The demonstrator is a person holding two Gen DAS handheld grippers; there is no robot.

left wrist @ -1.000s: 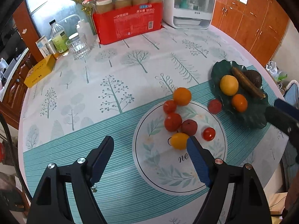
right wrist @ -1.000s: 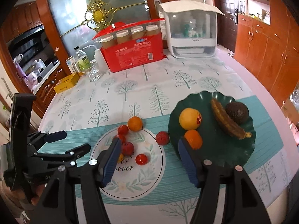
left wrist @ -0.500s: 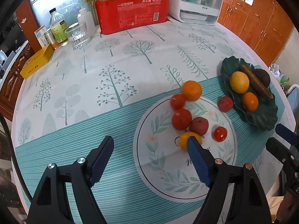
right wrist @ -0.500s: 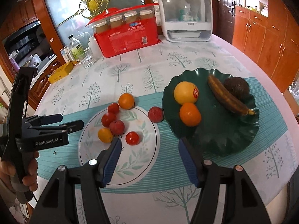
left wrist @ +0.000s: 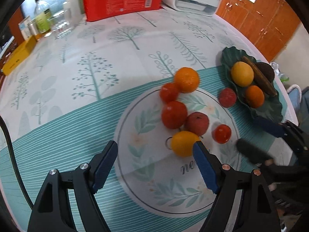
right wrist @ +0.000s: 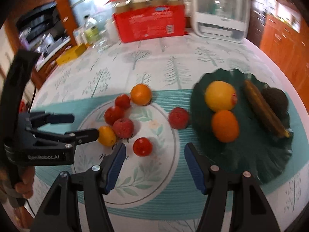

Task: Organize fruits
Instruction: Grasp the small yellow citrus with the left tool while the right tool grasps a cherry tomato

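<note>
Loose fruits lie on the tablecloth's round printed medallion (left wrist: 146, 176): an orange (left wrist: 186, 79), two red tomatoes (left wrist: 174, 114), a dark red fruit (left wrist: 197, 123), a yellow fruit (left wrist: 183, 143) and a small tomato (left wrist: 221, 133) (right wrist: 142, 146). A red lychee-like fruit (right wrist: 178, 118) sits beside the dark green leaf plate (right wrist: 255, 154). That plate carries a yellow citrus (right wrist: 220, 96), an orange (right wrist: 225, 126), a brown banana (right wrist: 264, 108) and an avocado (right wrist: 276, 98). My left gripper (left wrist: 155, 148) stands open just short of the yellow fruit. My right gripper (right wrist: 153, 150) is open, empty, close above the small tomato.
At the table's far side stand a red carton of jars (right wrist: 149, 24), a white appliance (right wrist: 220, 19), bottles and a glass (left wrist: 58, 22), and a yellow box (left wrist: 18, 55). Wooden cabinets (left wrist: 256, 17) line the right. A hand (right wrist: 25, 183) holds the left gripper.
Both grippers have sunk toward the table and the fruits look larger. The right gripper has come down near the small tomato; jaw openings look unchanged.
</note>
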